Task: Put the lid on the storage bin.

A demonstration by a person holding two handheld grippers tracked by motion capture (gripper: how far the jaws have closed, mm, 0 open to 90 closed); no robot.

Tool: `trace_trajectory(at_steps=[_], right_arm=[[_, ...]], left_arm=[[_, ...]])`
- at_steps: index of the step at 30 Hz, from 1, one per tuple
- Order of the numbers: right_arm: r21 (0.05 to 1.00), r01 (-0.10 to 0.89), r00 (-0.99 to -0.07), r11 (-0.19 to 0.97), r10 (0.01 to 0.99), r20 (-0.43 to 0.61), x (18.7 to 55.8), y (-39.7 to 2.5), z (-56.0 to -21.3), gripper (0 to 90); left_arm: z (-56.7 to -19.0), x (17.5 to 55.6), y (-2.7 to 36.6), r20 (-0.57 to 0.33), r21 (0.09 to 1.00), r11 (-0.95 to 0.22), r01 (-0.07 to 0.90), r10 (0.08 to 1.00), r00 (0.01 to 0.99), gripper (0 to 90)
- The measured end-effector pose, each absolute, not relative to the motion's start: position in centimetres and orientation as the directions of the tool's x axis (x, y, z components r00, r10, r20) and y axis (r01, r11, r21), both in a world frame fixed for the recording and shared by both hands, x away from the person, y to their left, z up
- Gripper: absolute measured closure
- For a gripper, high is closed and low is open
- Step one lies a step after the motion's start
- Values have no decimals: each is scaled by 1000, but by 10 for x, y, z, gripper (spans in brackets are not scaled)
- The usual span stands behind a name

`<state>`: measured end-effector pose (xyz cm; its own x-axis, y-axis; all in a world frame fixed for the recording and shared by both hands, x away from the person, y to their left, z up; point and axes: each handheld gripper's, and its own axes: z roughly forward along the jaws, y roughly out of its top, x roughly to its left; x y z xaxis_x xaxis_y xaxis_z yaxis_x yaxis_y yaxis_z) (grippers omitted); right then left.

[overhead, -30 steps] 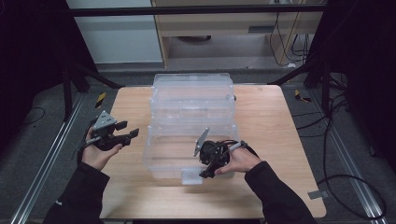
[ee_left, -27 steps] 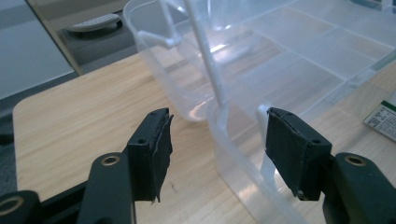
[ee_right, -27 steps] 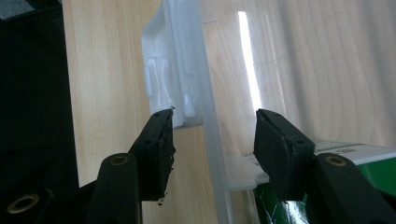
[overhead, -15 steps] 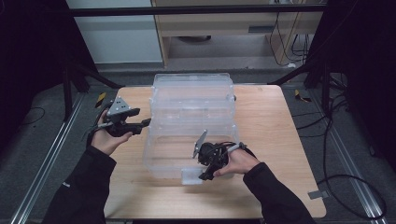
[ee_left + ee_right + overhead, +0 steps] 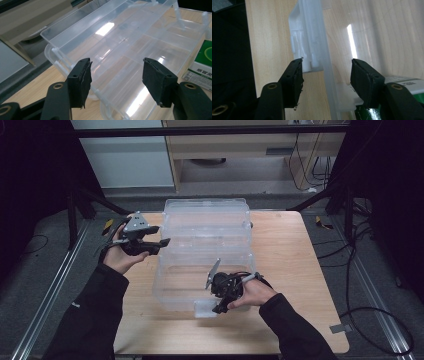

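On the wooden worktop (image 5: 295, 255) lies the clear plastic compartment box (image 5: 205, 250), lid open. Left hand-held gripper (image 5: 162, 242), jaws apart, has risen to its left edge; right hand-held gripper (image 5: 216, 309) straddles the front latch, unclosed. Closing appears imminent.

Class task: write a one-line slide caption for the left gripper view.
Open left gripper poised above the clear compartment box.

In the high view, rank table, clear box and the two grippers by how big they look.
1. Table.
2. Clear box.
3. Left gripper and right gripper: they look about alike, so I won't rank them.
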<state>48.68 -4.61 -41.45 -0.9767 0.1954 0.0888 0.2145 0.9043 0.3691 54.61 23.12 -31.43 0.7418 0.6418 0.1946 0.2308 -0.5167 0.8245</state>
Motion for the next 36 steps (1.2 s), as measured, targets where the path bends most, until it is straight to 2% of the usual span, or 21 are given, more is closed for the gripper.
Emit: trace_trajectory(at_steps=[8, 12, 25, 36], right_arm=[[359, 217, -976, 908, 189, 112, 489, -47, -415, 446], [358, 196, -980, 913, 175, 92, 488, -46, -416, 438], [361, 190, -982, 913, 170, 85, 487, -46, -416, 438], [355, 187, -982, 916, 167, 86, 487, -46, -416, 436]], left_arm=[[-307, 556, 221, 202, 821, -533, 207, 610, 766, 390], [-305, 562, 219, 202, 818, -538, 203, 599, 775, 391], [-299, 584, 213, 229, 732, -659, 172, 477, 849, 386], [-293, 599, 195, 291, 658, -749, 80, 351, 890, 403]])
